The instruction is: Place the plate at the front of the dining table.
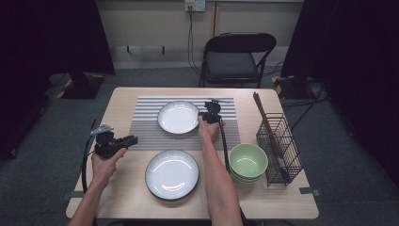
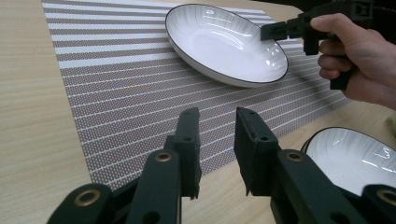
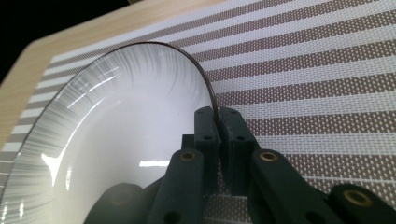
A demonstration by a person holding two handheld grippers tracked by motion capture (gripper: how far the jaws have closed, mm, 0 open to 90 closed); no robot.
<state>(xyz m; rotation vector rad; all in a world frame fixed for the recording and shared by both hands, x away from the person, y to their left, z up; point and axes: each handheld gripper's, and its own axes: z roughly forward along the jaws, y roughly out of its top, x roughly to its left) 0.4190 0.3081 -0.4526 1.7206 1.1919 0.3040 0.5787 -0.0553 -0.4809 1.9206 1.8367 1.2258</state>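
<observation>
Right gripper [image 3: 218, 122] fingers pinch the plate [image 3: 116, 140] rim; left gripper [image 2: 215, 140] fingers spread.

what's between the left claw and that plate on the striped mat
Nothing visible. The left claw hangs open and empty over the near edge of the striped mat, with only bare mat between it and the plate. The right claw is already shut on the plate's far rim.

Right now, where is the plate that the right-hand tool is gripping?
The white plate sits on the striped placemat at the table's far middle in the high view, with the right gripper clamping its right rim and a second plate nearer the person.
</observation>
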